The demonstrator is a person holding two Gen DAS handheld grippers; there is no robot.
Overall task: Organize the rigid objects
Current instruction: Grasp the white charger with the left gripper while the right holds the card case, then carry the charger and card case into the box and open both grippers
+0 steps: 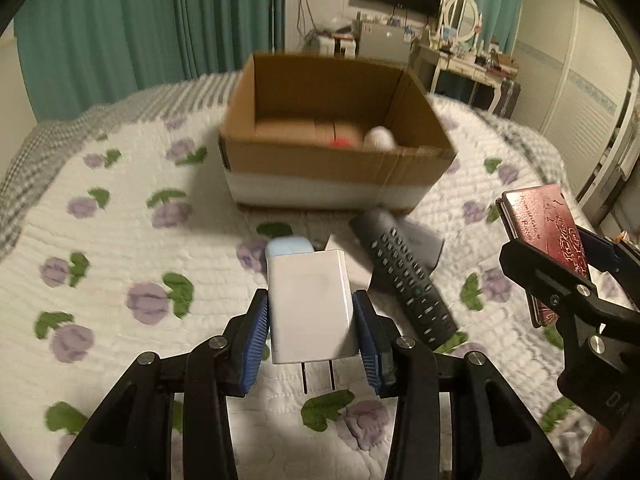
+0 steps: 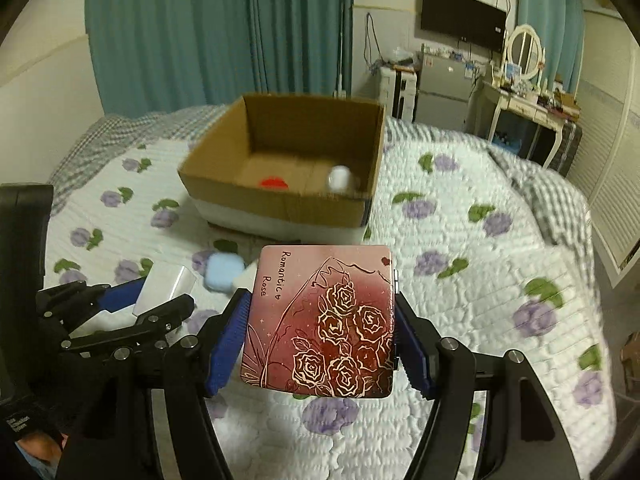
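left gripper: blue pads clamped on white charger, prongs toward the camera
right gripper: clasps rose-patterned case between both pads

1. Teal curtains hang behind a bed with a purple-flowered white quilt.
2. A dark wall screen hangs above a small grey fridge.
3. A white dressing table carries an oval mirror.

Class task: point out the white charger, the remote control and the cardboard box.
white charger (image 1: 310,304): left wrist view, middle of its front face.
remote control (image 1: 404,276): left wrist view, on its keypad.
cardboard box (image 1: 336,160): left wrist view, near wall.
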